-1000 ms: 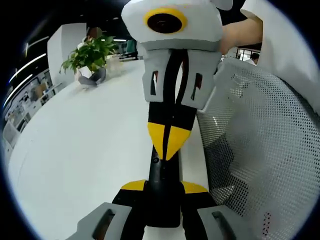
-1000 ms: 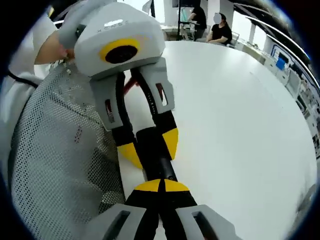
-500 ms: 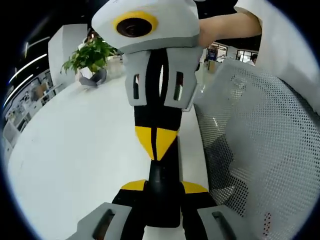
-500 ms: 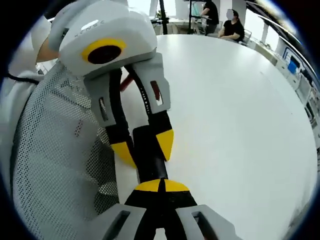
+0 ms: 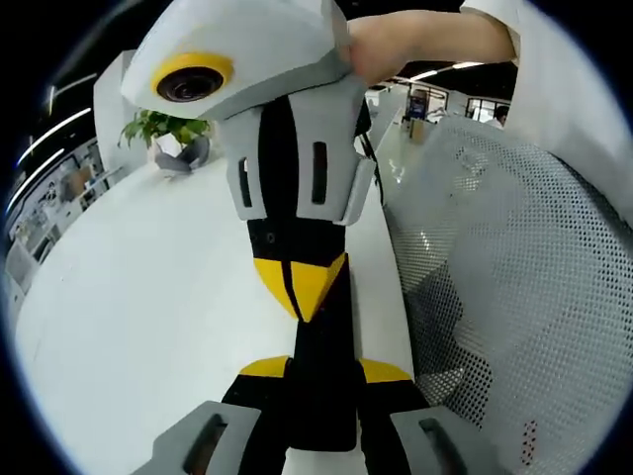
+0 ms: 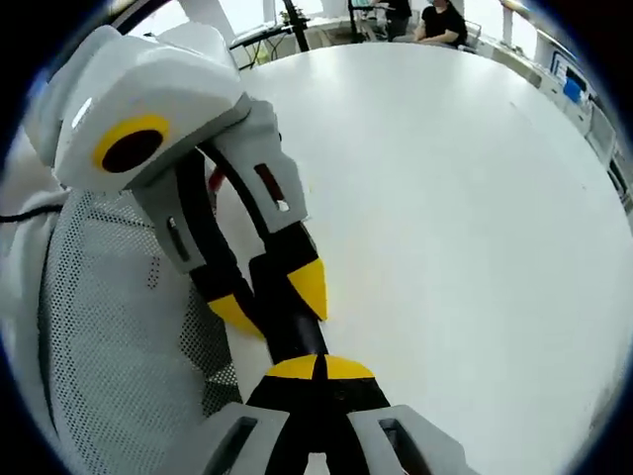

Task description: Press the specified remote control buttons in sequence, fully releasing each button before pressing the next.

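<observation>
My left gripper [image 5: 324,369] is shut on a black remote control [image 5: 322,411], which runs lengthwise between its yellow-tipped jaws. My right gripper [image 5: 300,287] comes down from above, shut, and its yellow tips meet the remote's upper face just ahead of the left jaws. In the right gripper view my right gripper [image 6: 318,368] is shut at the bottom with its tips against the remote [image 6: 295,341]. There the left gripper [image 6: 272,302] reaches in from the upper left and clamps the remote's sides.
A white table [image 5: 148,287] spreads to the left, with a potted plant [image 5: 163,129] at its far end. A grey mesh chair back [image 5: 514,297] stands close on the right. A hand [image 5: 396,45] holds the right gripper. People [image 6: 440,20] sit beyond the table [image 6: 475,198].
The right gripper has leaned over to the left in the left gripper view, its tips staying on the remote. The right gripper view has tilted with it. The left gripper still holds the remote.
</observation>
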